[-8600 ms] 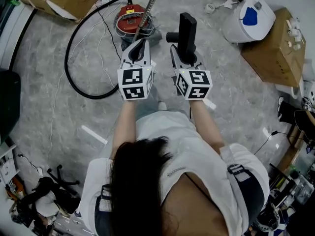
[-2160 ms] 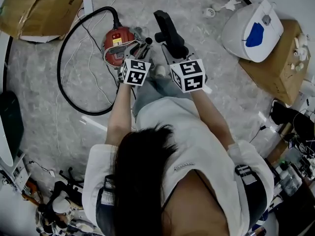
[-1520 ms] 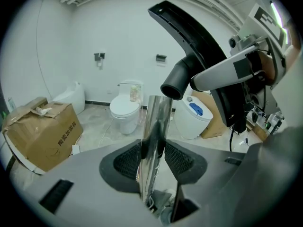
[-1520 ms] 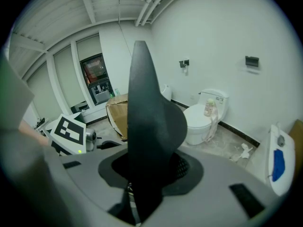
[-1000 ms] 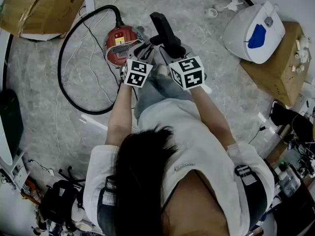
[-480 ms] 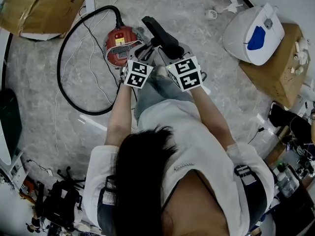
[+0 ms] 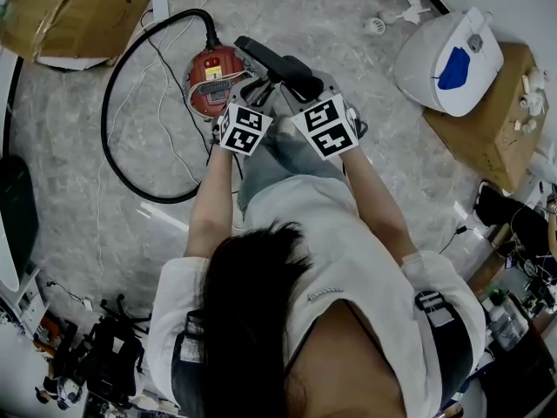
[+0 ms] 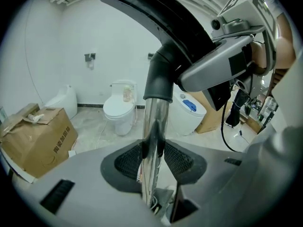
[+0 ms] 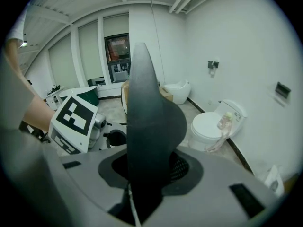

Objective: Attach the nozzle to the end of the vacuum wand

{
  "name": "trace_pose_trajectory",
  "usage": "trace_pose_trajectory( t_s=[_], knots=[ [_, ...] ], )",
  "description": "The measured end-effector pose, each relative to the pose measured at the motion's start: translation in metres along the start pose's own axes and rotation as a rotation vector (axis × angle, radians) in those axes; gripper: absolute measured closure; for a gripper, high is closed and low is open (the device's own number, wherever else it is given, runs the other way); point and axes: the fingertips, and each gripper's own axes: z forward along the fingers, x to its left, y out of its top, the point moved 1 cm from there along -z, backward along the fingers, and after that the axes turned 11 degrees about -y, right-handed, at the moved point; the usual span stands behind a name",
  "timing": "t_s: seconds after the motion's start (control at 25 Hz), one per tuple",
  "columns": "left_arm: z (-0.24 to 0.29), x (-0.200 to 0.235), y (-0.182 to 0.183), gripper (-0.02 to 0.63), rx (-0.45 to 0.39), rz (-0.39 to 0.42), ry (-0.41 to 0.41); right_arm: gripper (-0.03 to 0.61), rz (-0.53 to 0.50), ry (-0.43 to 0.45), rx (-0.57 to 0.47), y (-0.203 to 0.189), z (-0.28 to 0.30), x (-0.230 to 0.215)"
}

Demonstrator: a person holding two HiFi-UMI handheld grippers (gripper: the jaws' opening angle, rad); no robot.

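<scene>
Left gripper (image 8: 152,159) is clamping wand (image 8: 156,122), right gripper (image 9: 144,171) gripping nozzle (image 9: 149,117); nozzle is sitting over wand end, maybe not locked.

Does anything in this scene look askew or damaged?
The cardboard box at the head view's top left has bent, open flaps. The nozzle sits over the end of the wand; nothing looks wrong there.

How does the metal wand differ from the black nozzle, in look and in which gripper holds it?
The wand is a slim, shiny metal tube; the nozzle is black, broad and flattened. The wand stands between the jaws of the left gripper; the nozzle is between the jaws of the right gripper. Both are clamped, and in the left gripper view the nozzle's collar sits over the wand's top end.
</scene>
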Motion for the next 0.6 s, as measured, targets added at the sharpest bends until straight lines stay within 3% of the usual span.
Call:
trace_pose_trajectory(
  t_s=[0.36, 0.6],
  knots=[
    [0.001, 0.0, -0.001, 0.47, 0.021, 0.012, -0.014, 0.453, -0.128, 0.1, 0.105, -0.005, 0.007, 0.011],
    [0.001, 0.003, -0.001, 0.471, 0.019, 0.008, -0.023, 0.453, -0.079, 0.128, 0.113, -0.004, 0.01, 0.012]
  ],
)
